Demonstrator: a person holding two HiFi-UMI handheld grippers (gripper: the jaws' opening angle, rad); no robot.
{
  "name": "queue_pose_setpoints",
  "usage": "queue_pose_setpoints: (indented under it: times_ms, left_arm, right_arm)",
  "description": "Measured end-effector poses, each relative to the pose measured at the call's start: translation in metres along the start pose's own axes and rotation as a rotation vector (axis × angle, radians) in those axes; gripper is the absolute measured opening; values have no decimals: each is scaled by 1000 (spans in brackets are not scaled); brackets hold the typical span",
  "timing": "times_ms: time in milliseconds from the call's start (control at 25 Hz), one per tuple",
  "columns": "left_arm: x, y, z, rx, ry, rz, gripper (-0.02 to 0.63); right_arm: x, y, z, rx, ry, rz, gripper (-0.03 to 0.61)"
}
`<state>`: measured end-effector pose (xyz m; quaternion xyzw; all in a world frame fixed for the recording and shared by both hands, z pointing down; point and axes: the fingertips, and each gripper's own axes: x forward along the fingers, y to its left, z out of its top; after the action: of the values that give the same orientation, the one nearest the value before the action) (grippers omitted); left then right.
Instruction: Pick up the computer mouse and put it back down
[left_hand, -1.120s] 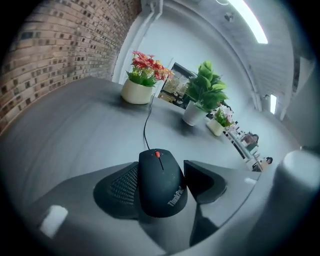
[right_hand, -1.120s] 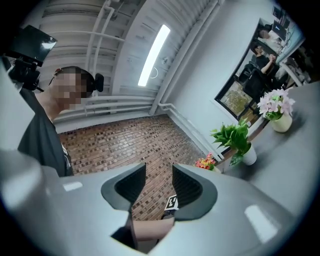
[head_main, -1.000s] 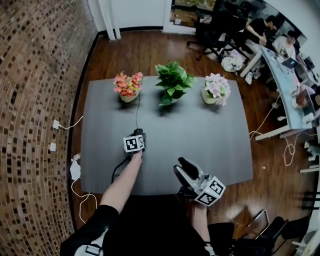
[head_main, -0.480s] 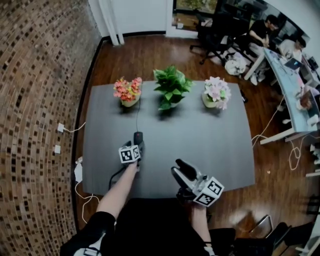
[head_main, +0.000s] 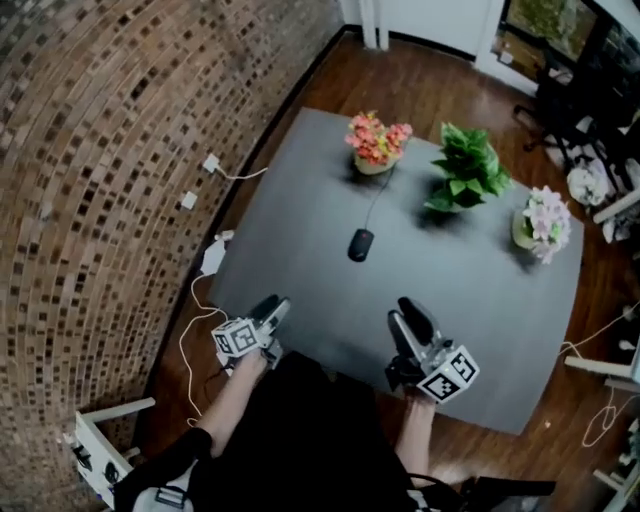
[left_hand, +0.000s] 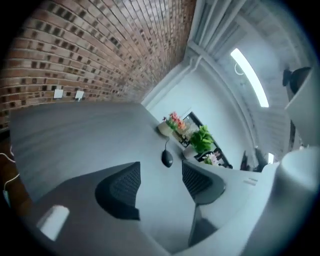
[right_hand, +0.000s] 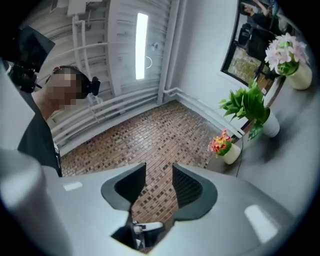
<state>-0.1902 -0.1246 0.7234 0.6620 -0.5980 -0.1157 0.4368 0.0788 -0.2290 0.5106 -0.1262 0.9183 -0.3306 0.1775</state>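
While neither tool carries anything: parts are listed from near to far.
Left gripper (head_main: 274, 306): at the near left edge of the table. Its grey moulded jaws have dark ribbed pads. They stand moderately apart and have just been closing, with nothing between them. A black-and-white marker cube sits at its rear.
Right gripper (head_main: 400, 310): over the near edge, to the right. Its jaws have the same ribbed pads and are parted by a narrow gap, which is empty.
Table (head_main: 300, 220): a flat, matte grey rectangular top.
Computer mouse (head_main: 360, 244): a dark, smooth oval lying on the table. It is well ahead of the left gripper and touched by neither tool.
Cord (head_main: 378, 200): a thin dark line running from the mouse toward the red flowers.
Red flowers (head_main: 377, 140): a pink and orange cluster in a small cream pot, at the far left of the table.
Green plant (head_main: 468, 168): broad glossy leaves, in the middle of the far row.
Pale flowers (head_main: 541, 222): a rounded pinkish-white cluster in a cream pot, at the far right.
Brick wall (head_main: 100, 150): rough, mottled brown courses to the left.
Floor (head_main: 420, 80): dark wooden boards.
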Motion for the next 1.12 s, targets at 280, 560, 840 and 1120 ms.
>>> queue_pose_setpoints:
  times_ms: [280,560,840,1120]
  left_arm:
    - [-46,-72,83,40,-171,-247,151]
    - [-59,-177,103,126,-90,-632,76]
    - [-141,-188,91,108,-45,-873,48]
    - [-233,-179,57,19,6,-1030,46]
  right_arm:
    - [46,22,-26,-36,88,44,141]
    - [38,45,-43,-38,61,-11,141]
    - [38,125,-88,-100,39,-93,139]
    - [34,239,-186,-84,4,-161,112]
